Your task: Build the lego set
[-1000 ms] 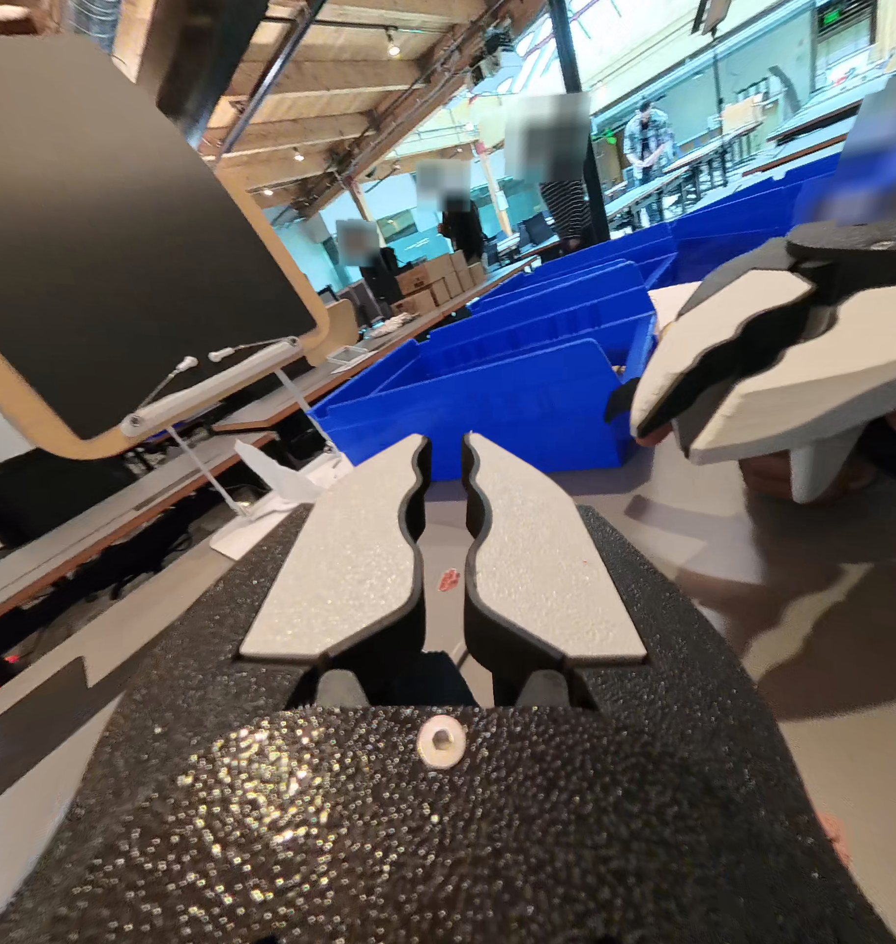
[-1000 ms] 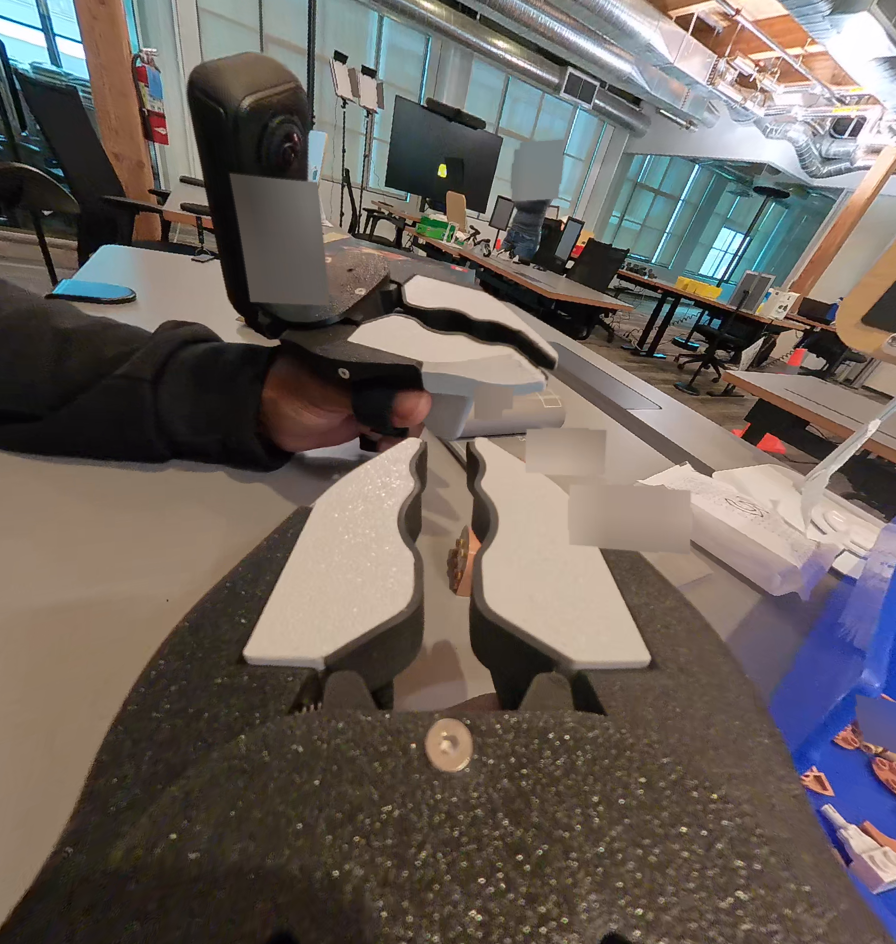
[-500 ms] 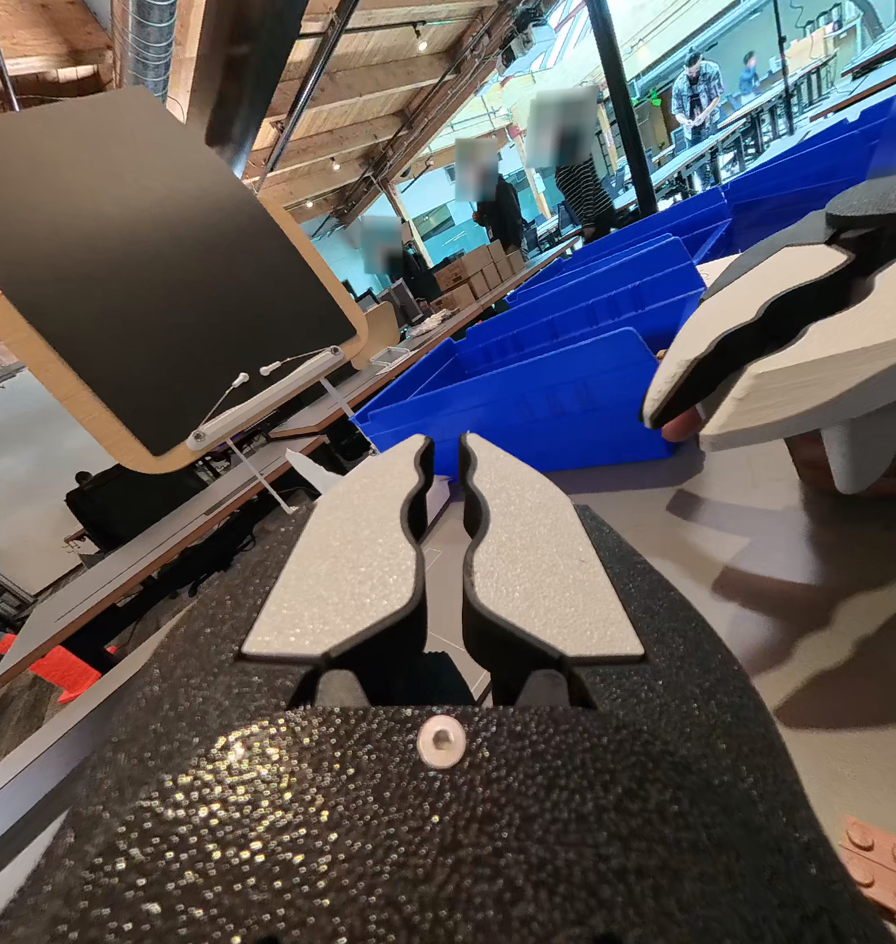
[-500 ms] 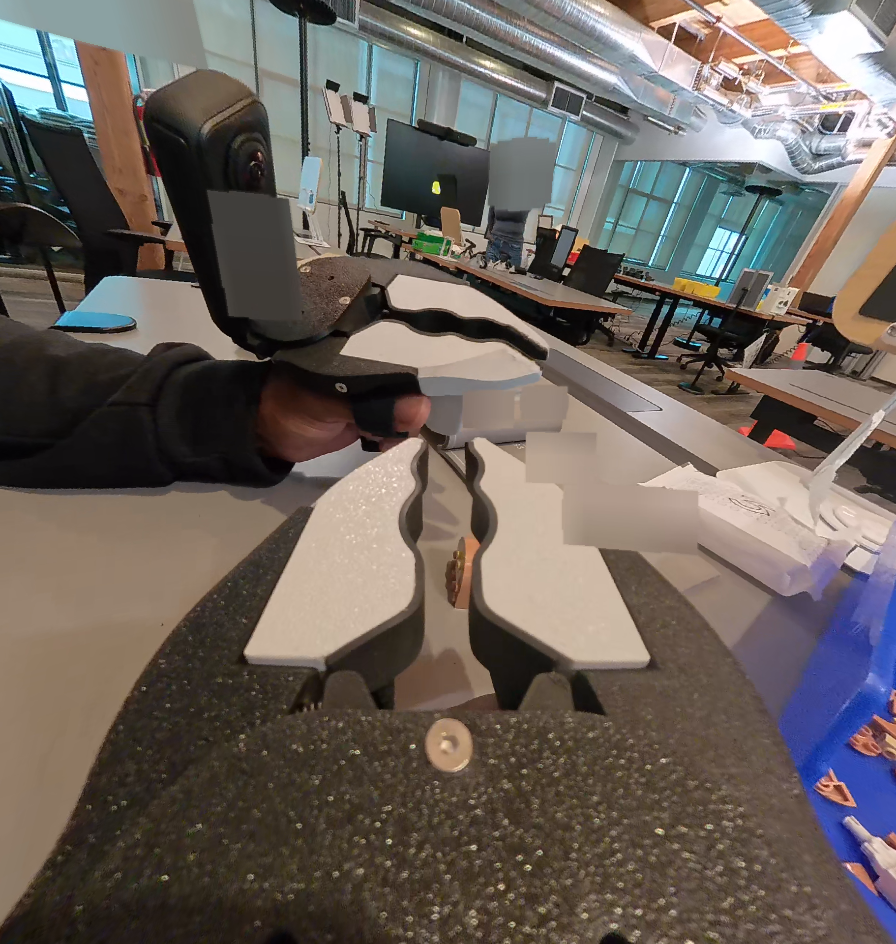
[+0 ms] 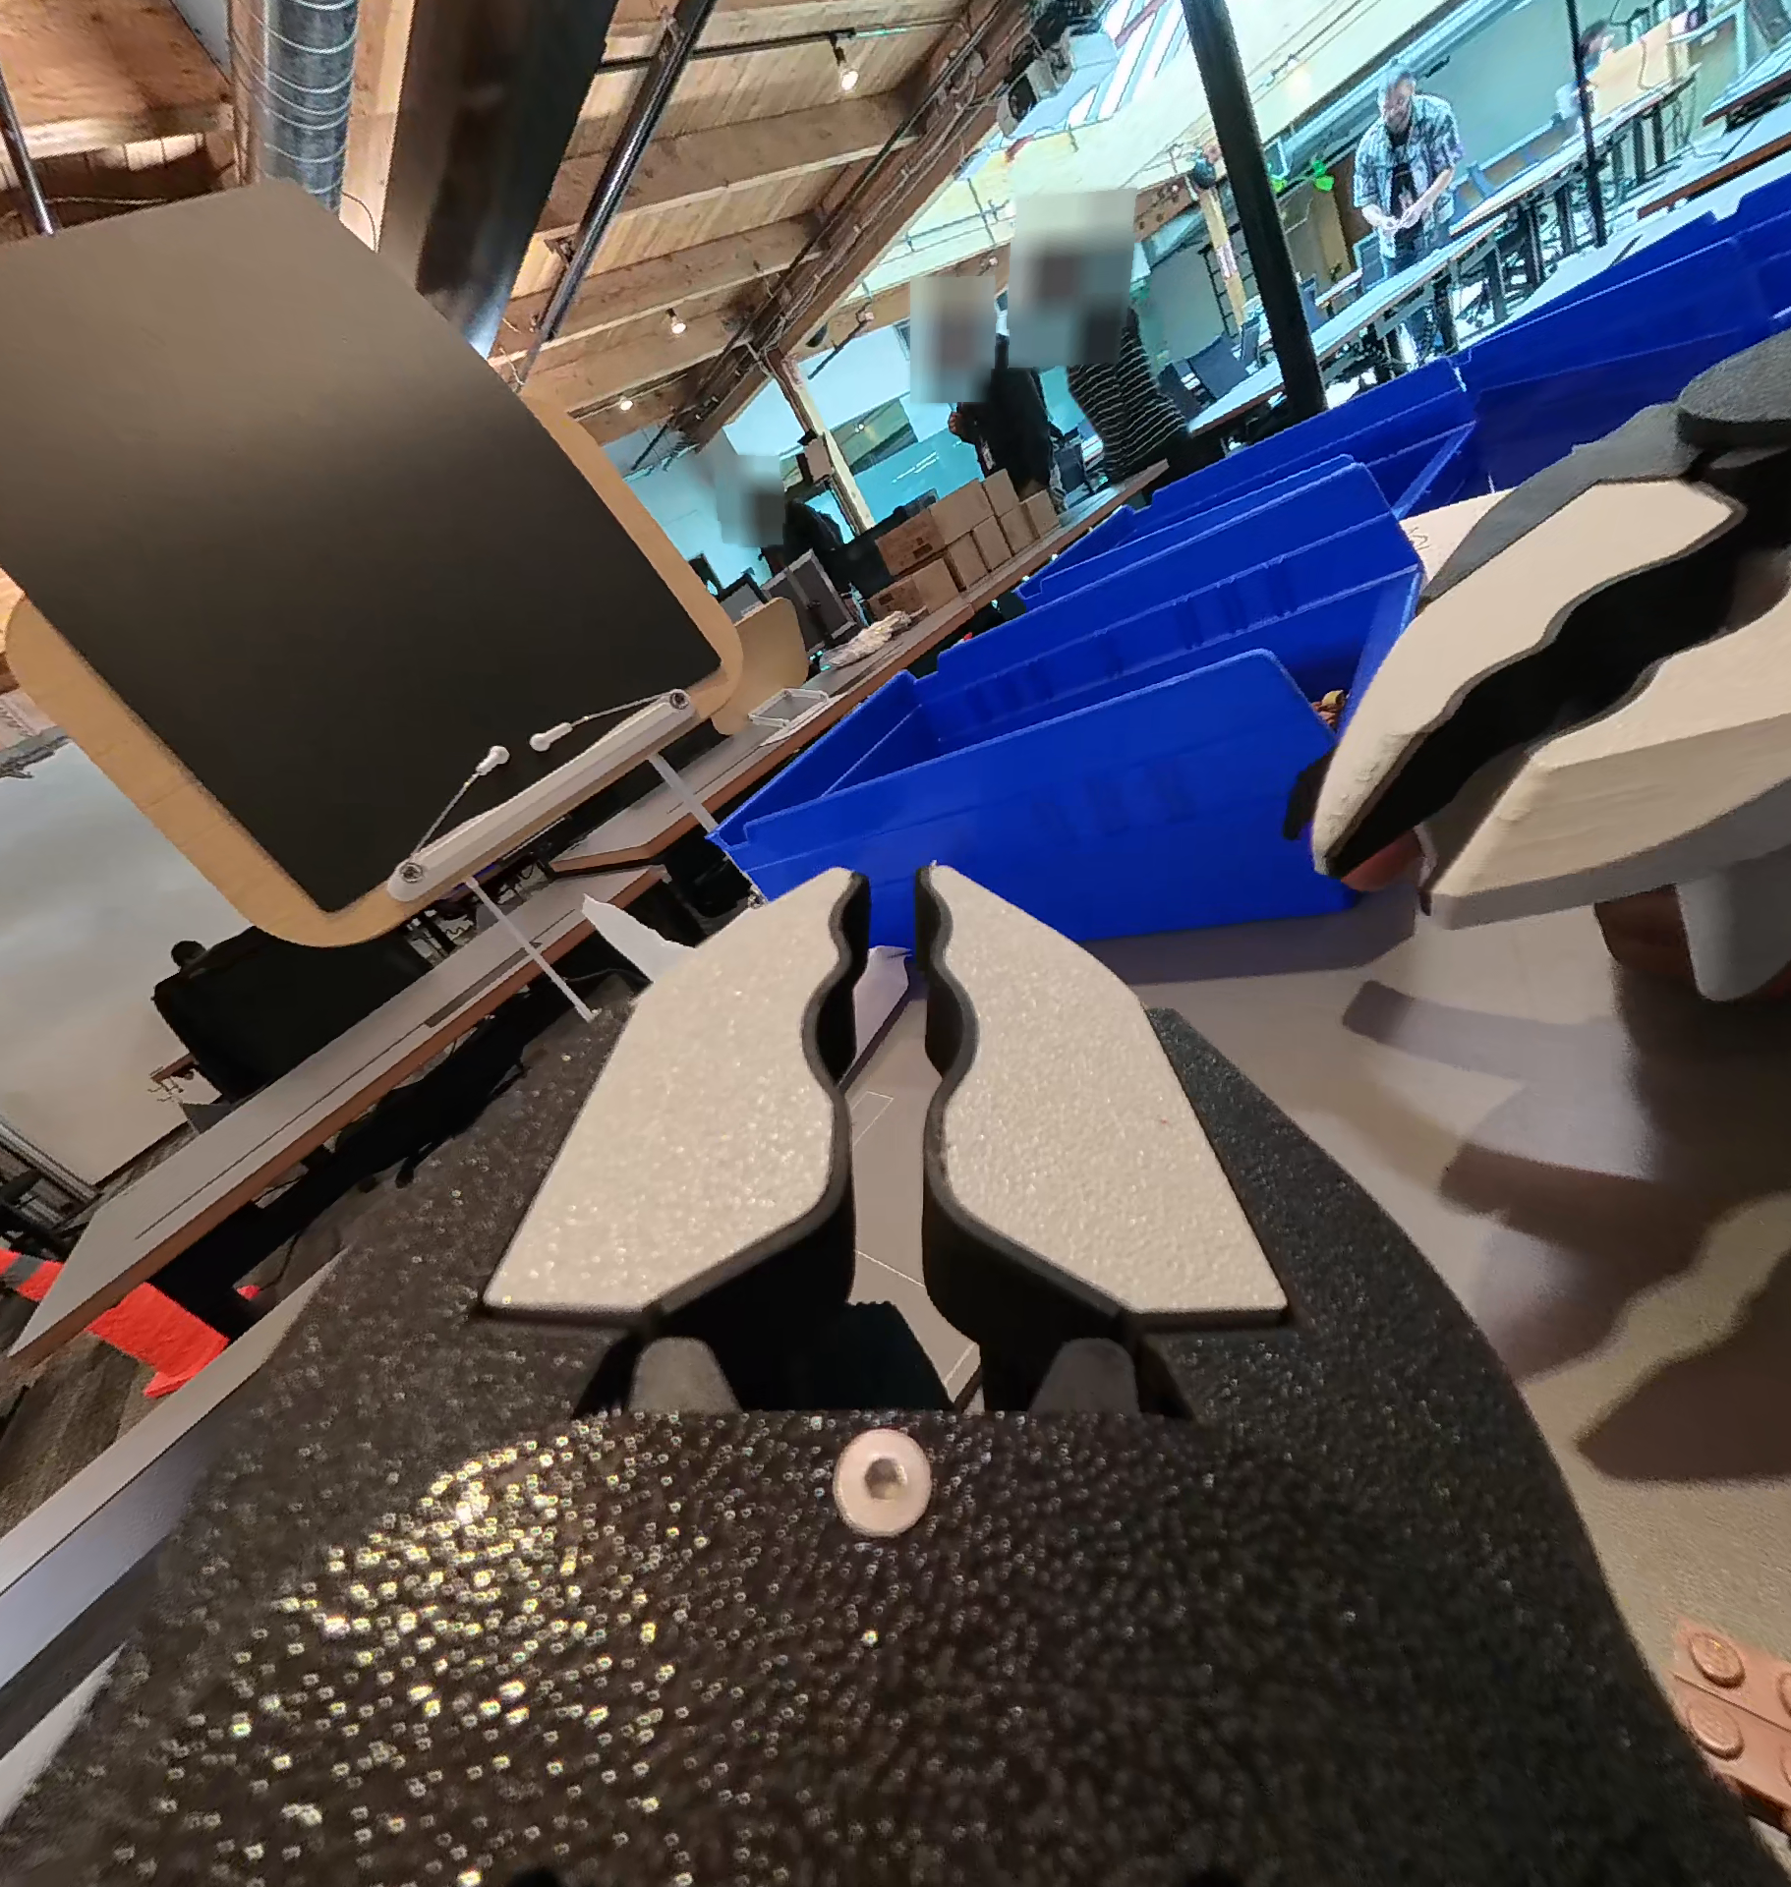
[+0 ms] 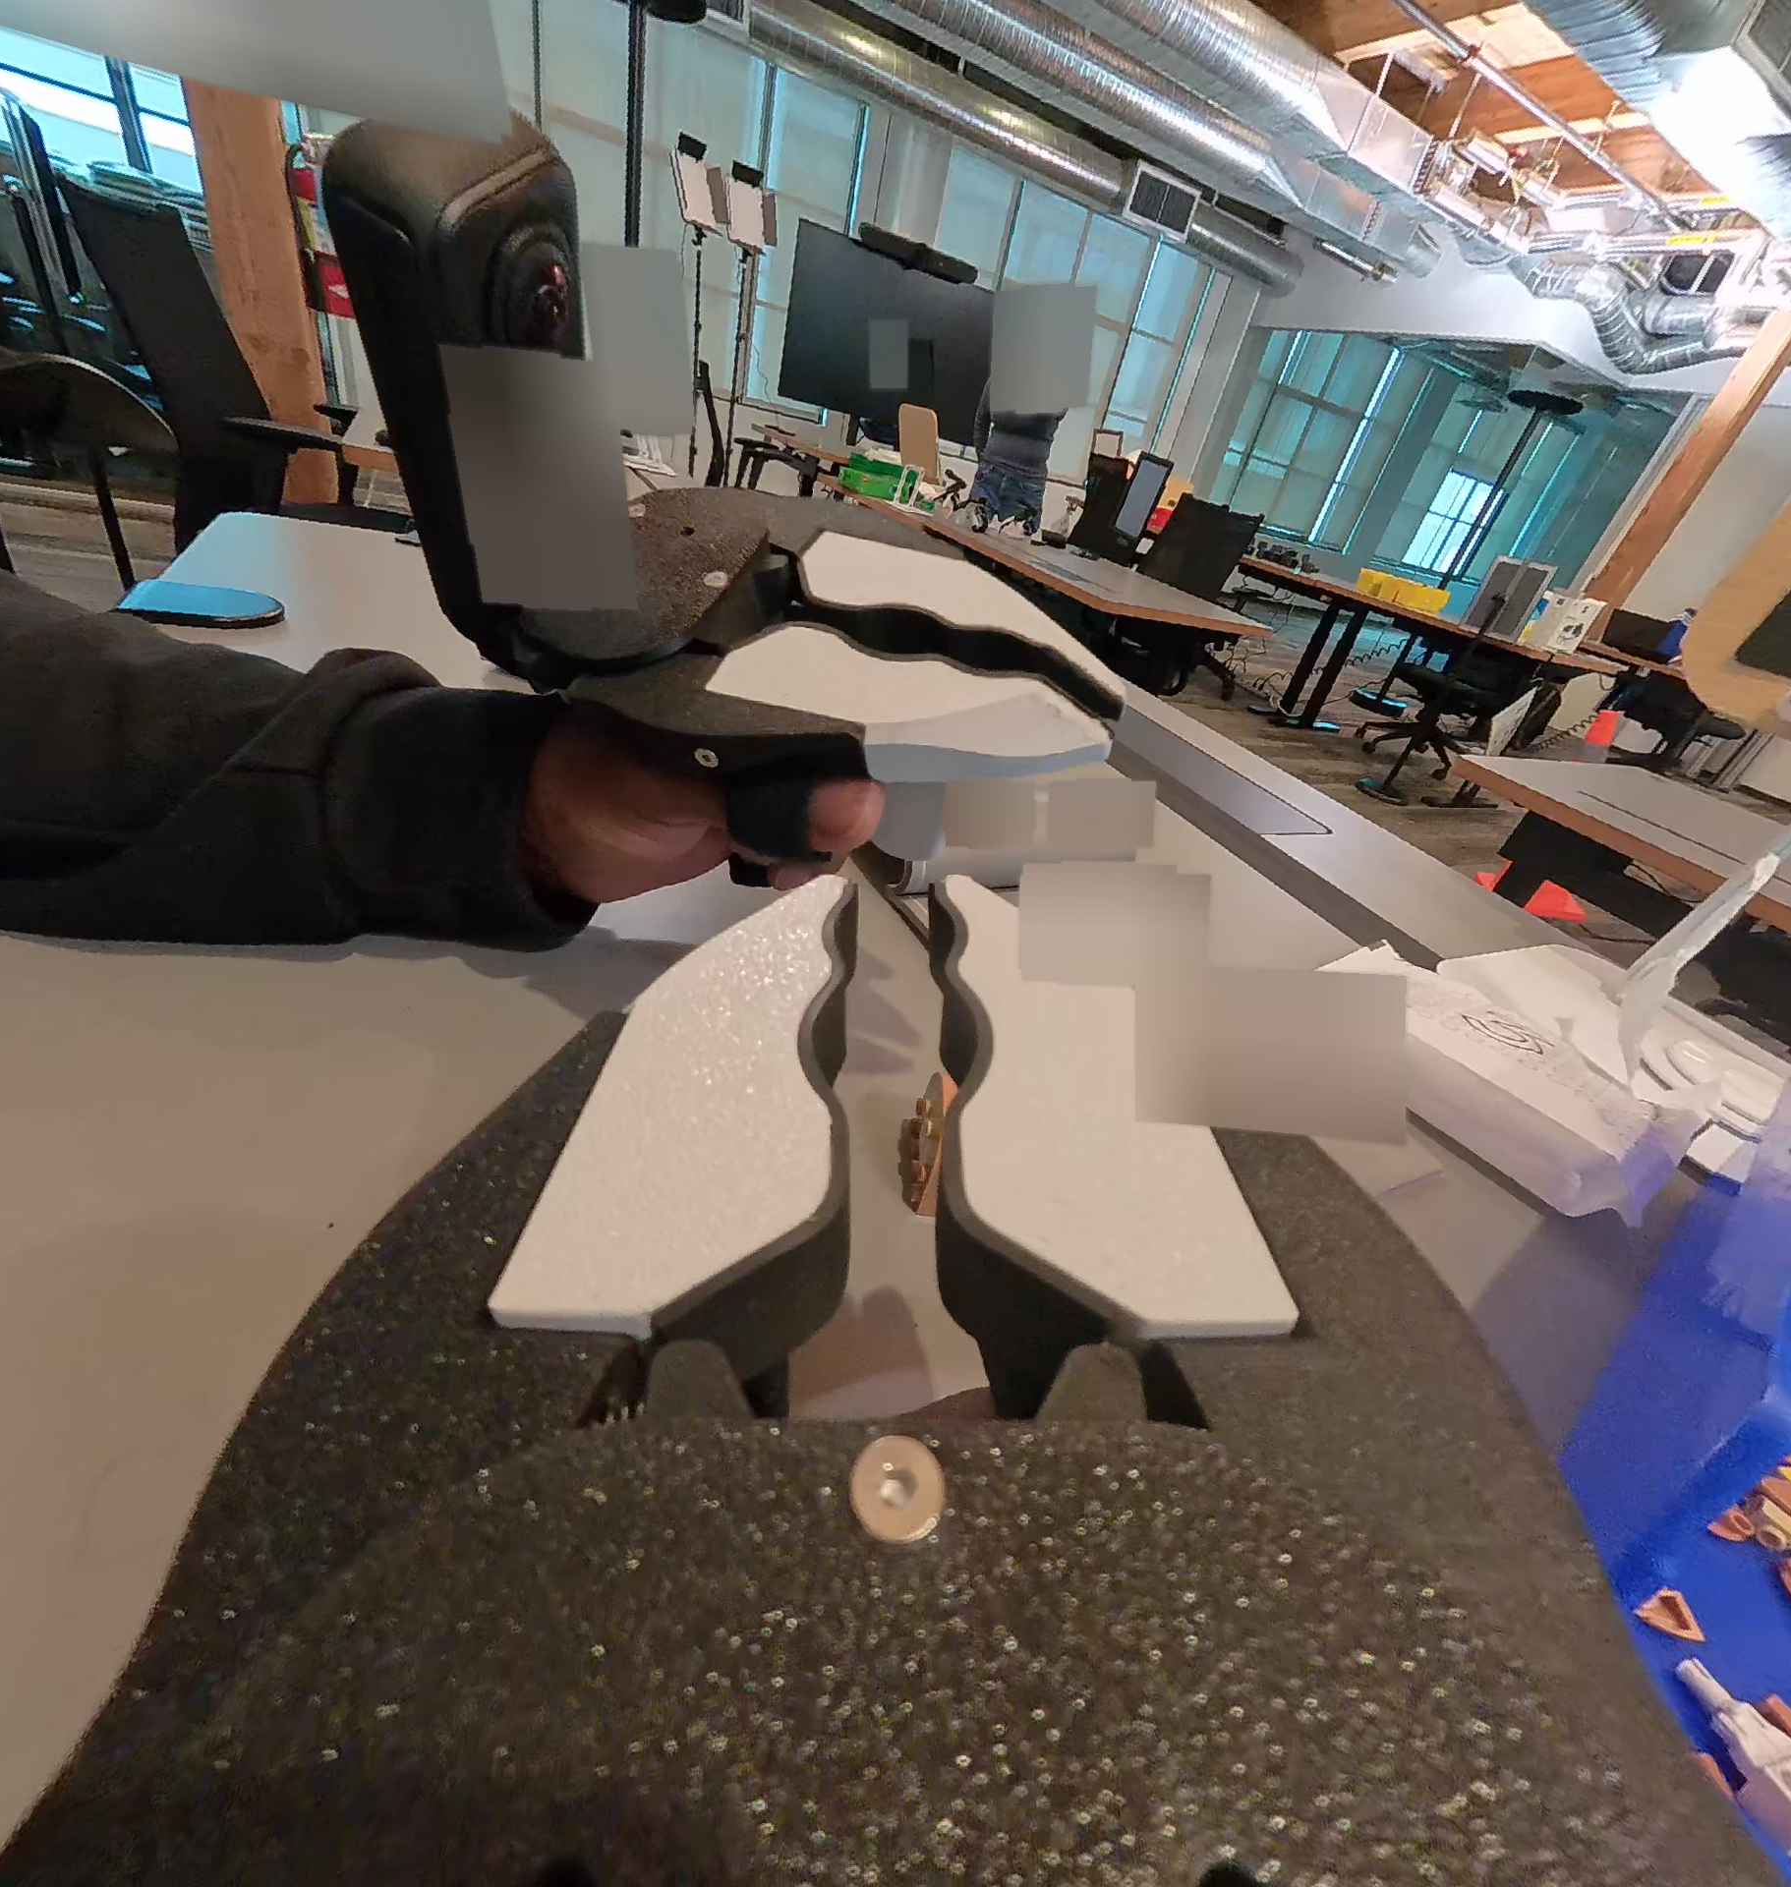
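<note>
My right gripper [image 6: 891, 899] is shut on a small brown studded brick piece [image 6: 922, 1144], which sits between its fingers against the right one. In the left wrist view the same gripper [image 5: 1382, 853] hangs above the grey table [image 5: 1484, 1123], with a reddish-brown bit [image 5: 1382, 870] at its tips. My left gripper [image 5: 891, 888] has its fingers a narrow gap apart with nothing between them. It also shows in the right wrist view [image 6: 1096, 715], held in a hand just ahead of my right fingers. A brown studded plate [image 5: 1770, 1736] lies on the table at the lower right.
Blue bins [image 5: 1075, 796] stand in a row behind the grippers. One blue bin [image 6: 1739, 1430] at the right holds several small pieces. White plastic bags [image 6: 1535, 1082] lie on the table. A black board with a wooden rim [image 5: 309, 531] hangs at the left. Across from one pair of fingers to the other is roughly 7 centimetres.
My left gripper has tilted and shifted, its fingers closed slightly, and the brown plate came into view at the lower right. My right gripper kept the brown piece in the same place.
</note>
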`<state>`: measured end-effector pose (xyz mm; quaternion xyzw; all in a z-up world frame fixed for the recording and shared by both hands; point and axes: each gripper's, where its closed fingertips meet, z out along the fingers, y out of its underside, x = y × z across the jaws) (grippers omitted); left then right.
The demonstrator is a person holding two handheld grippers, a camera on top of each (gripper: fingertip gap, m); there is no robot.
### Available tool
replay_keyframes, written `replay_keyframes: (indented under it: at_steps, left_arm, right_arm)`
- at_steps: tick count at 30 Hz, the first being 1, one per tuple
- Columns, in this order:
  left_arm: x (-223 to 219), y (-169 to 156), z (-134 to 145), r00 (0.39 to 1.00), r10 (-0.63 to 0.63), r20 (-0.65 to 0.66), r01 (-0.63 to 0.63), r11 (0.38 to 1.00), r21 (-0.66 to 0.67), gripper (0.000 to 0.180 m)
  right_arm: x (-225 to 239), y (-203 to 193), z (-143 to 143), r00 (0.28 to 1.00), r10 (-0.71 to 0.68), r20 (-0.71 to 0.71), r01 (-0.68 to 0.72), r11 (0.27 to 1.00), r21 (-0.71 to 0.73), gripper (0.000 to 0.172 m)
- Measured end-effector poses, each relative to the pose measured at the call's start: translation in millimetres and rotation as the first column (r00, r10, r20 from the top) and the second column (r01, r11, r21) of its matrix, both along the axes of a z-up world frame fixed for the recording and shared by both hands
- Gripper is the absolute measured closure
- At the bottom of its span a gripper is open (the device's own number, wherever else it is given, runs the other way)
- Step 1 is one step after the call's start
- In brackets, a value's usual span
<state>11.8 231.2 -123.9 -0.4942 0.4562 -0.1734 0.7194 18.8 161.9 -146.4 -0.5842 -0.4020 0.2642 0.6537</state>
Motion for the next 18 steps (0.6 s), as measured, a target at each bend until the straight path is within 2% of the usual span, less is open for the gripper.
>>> replay_keyframes:
  at_steps: [10, 18]
  left_arm:
    - [-10, -4, 0, 1.000, 0.004, -0.013, -0.004, 1.000, 0.008, 0.172]
    - [-31, 8, 7, 0.997, 0.056, 0.054, -0.051, 0.996, -0.077, 0.172]
  right_arm:
    - [-2, -3, 0, 1.000, -0.013, 0.024, 0.012, 0.999, 0.047, 0.159]
    - [8, 4, 2, 0.998, -0.011, -0.058, 0.007, 0.997, -0.078, 0.159]
